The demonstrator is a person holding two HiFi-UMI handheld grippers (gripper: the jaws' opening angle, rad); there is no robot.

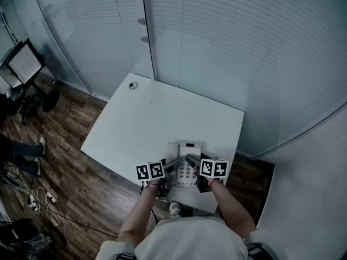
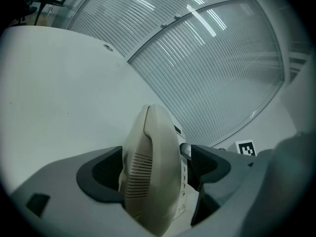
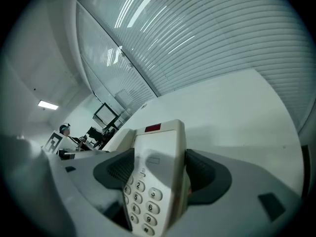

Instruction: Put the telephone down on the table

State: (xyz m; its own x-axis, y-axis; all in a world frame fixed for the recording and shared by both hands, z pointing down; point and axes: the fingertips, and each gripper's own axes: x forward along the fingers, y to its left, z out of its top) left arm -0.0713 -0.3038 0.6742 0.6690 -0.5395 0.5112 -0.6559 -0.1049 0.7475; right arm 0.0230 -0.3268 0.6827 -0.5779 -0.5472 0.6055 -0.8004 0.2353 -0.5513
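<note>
A cream telephone (image 1: 187, 155) with a keypad and a red window sits at the near edge of the white table (image 1: 157, 118). In the head view my left gripper (image 1: 177, 163) comes at it from the left and my right gripper (image 1: 191, 159) from the right. In the left gripper view the left gripper (image 2: 153, 156) is shut on the telephone's handset side (image 2: 150, 177). The right gripper (image 3: 159, 159) is shut on the keypad body (image 3: 157, 181), which stands tilted between its dark pads (image 3: 207, 174). I cannot tell whether the telephone rests on the table.
A small round fitting (image 1: 133, 85) lies at the table's far left corner. Ribbed glass walls (image 1: 227, 47) stand right behind the table. On the wooden floor to the left are a monitor on a stand (image 1: 24, 64), cables (image 1: 38, 199) and a person's legs (image 1: 21, 151).
</note>
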